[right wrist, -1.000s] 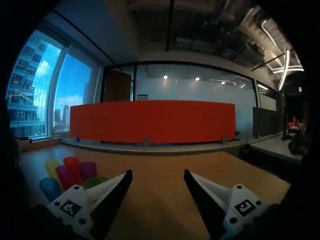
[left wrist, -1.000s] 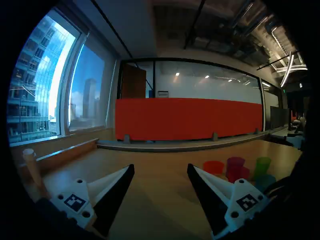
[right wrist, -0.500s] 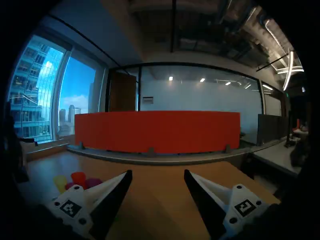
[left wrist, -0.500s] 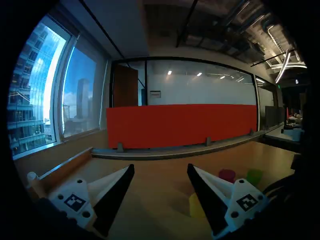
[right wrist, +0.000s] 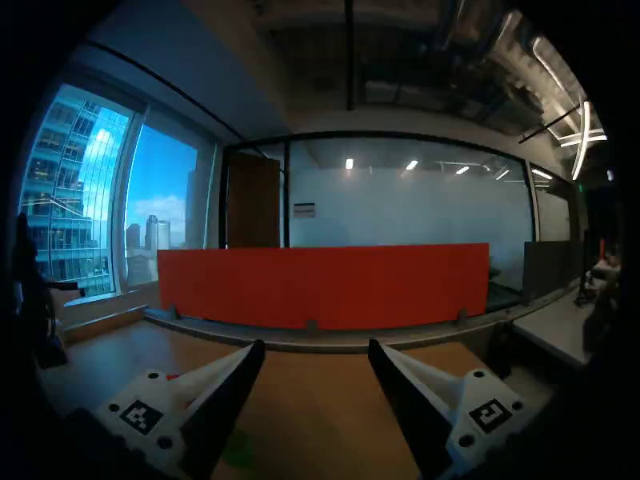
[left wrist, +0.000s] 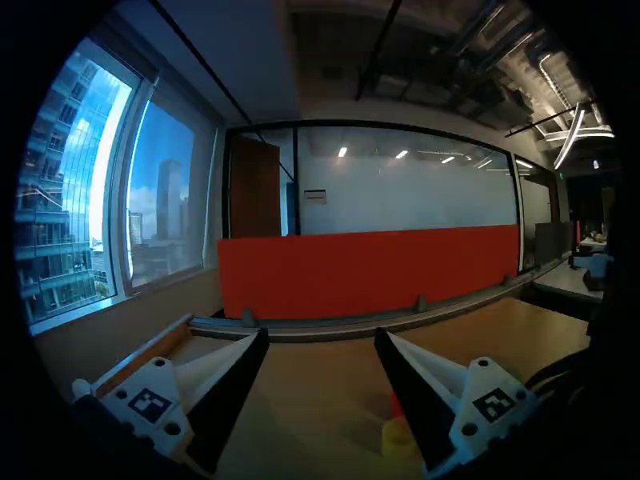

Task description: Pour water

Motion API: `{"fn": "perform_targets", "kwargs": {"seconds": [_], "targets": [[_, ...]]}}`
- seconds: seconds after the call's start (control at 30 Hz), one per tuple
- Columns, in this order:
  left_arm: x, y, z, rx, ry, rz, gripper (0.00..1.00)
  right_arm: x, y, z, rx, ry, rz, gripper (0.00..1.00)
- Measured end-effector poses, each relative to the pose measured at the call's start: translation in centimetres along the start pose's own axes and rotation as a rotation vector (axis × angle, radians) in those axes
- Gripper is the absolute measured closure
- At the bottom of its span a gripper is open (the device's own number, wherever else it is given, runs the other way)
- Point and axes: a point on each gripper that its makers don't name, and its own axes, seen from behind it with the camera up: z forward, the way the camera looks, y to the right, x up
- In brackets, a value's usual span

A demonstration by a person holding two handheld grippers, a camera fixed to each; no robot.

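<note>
As I hold both level above the table, my left hand-held gripper and right hand-held gripper are spread wide and empty, ready, I reckon, to come down on a cup. A yellow cup sits low beside the left one's finger, and what looks like a green cup is under the right.

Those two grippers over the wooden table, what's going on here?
A person holds a gripper in each hand above a wooden table. The left gripper and the right gripper are both open and empty. A yellow cup peeks out beside the left one, a green cup below the right. Nothing is being poured yet.
</note>
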Motion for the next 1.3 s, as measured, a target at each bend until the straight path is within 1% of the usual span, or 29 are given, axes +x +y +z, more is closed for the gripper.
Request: {"fn": "perform_targets", "kwargs": {"seconds": [0.07,0.1,0.17,0.27,0.4,0.57,0.67,0.77,0.87,0.97,1.07,1.3], "targets": [[1.1,-0.1,0.0,-0.006,0.002,-0.004,0.02,0.8,0.0,0.0,0.002,0.001,-0.001,0.00],[1.3,0.1,0.0,-0.015,0.001,-0.006,0.02,1.0,-0.1,0.0,0.004,0.003,0.000,0.00],[1.7,0.5,-0.1,-0.038,-0.001,-0.011,0.02,1.3,-0.1,0.0,0.009,0.006,0.004,0.00],[1.9,1.3,-0.1,-0.083,-0.012,-0.017,0.02,1.2,-0.4,-0.1,0.034,-0.007,0.009,0.00],[2.8,2.7,-0.4,-0.152,-0.006,-0.015,0.02,0.9,-1.6,-0.3,0.097,-0.024,-0.004,0.00],[3.6,5.3,-0.7,-0.259,0.006,-0.029,0.02,0.8,-3.1,-0.3,0.184,-0.047,-0.025,0.00],[3.4,6.8,-1.1,-0.326,-0.001,-0.037,0.02,0.9,-4.1,-0.4,0.238,-0.055,-0.022,0.00],[3.2,8.3,-1.4,-0.386,-0.007,-0.033,0.02,1.2,-5.5,-0.6,0.301,-0.056,-0.011,0.00],[2.9,9.4,-1.7,-0.433,-0.014,-0.029,0.02,1.7,-6.6,-0.8,0.361,-0.053,0.000,0.00],[2.6,10.5,-1.9,-0.479,-0.016,-0.029,0.02,1.7,-7.3,-1.0,0.402,-0.054,0.000,0.00],[2.1,11.3,-2.1,-0.521,-0.020,-0.024,0.02,1.4,-7.7,-1.0,0.424,-0.063,-0.011,0.00],[0.7,12.6,-2.4,-0.599,-0.047,0.009,0.02,0.4,-8.4,-1.2,0.475,-0.110,-0.045,0.00]]}}
